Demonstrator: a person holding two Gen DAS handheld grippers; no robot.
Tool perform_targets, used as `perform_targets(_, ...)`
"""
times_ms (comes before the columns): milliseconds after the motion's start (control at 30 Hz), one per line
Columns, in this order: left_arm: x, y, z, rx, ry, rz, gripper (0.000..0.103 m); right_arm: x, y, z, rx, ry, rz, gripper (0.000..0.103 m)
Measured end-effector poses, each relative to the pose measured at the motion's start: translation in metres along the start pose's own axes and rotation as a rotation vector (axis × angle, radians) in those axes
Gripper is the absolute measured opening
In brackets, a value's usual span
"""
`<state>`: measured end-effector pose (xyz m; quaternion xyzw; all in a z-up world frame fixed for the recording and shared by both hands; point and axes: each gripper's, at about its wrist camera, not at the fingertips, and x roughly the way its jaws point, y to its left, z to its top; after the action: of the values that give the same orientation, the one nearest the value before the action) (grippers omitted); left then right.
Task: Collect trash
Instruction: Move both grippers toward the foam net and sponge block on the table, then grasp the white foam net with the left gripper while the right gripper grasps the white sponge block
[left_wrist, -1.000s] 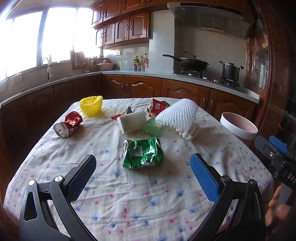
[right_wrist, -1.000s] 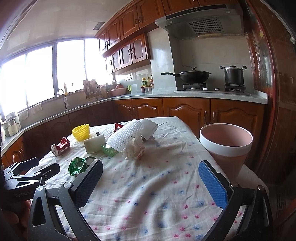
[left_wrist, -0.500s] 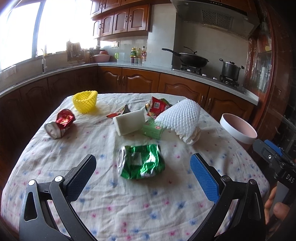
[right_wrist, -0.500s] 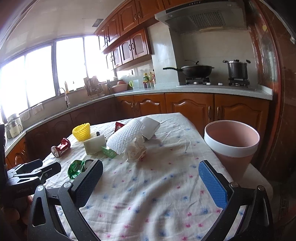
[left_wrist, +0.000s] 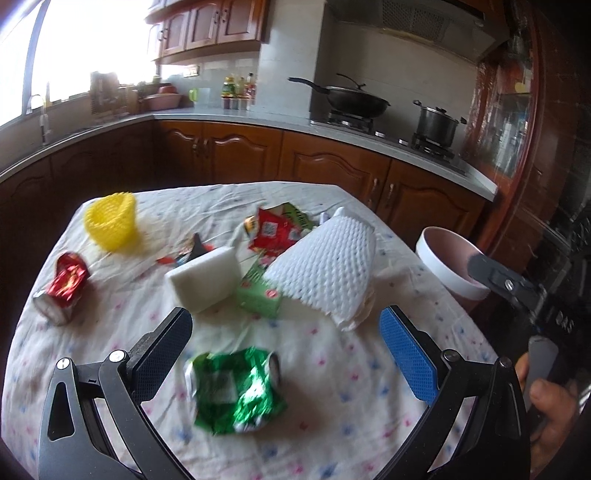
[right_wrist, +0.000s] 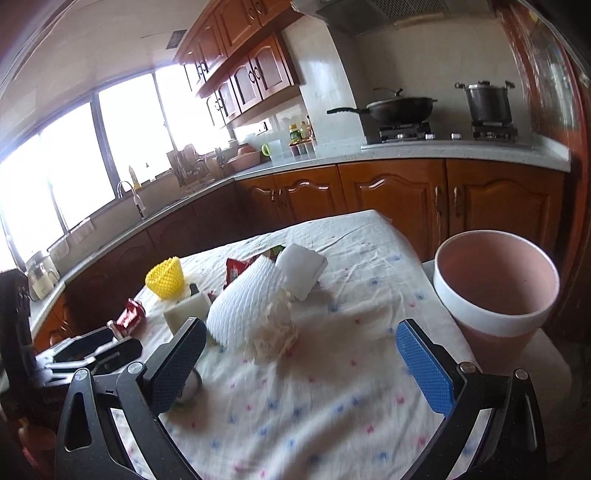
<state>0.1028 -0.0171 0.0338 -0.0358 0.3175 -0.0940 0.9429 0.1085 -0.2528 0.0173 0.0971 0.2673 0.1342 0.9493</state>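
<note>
Left gripper (left_wrist: 284, 343) wide over one green can (left_wrist: 236, 391); right gripper (right_wrist: 301, 350) wide; one bin (right_wrist: 495, 291).

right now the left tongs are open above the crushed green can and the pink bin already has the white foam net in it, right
Not quite. The left tongs are open above the crushed green can, but the white foam net lies on the table, not in the pink bin. The right wrist view looks into the bin and shows only its bare pink inside.
</note>
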Motion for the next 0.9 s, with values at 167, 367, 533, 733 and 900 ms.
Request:
perform_targets(167, 0.024, -0.01, 0.018, 0.028, 0.042, -0.044, 0.103, 0.026, -0.01, 0.023, 0.058, 0.035, 0.066, 0.086)
perform_targets(367, 0.055, -0.022, 0.032, 0.082, 0.078, -0.05, 0.103, 0.069, -0.022, 0.047, 0.11, 0.107, 0.116, 0.07)
perform_targets(533, 0.08, -0.023, 0.035, 0.096, 0.131, -0.058, 0.098, 0.108, -0.032, 0.055, 0.143, 0.163, 0.139, 0.067)
perform_targets(733, 0.1, -0.021, 0.032, 0.094, 0.187, -0.073, 0.079, 0.143, -0.038, 0.054, 0.188, 0.231, 0.169, 0.062)
perform_targets(900, 0.107, -0.018, 0.029, 0.072, 0.222, -0.118, 0.047, 0.167, -0.046, 0.048, 0.237, 0.283, 0.203, 0.054)
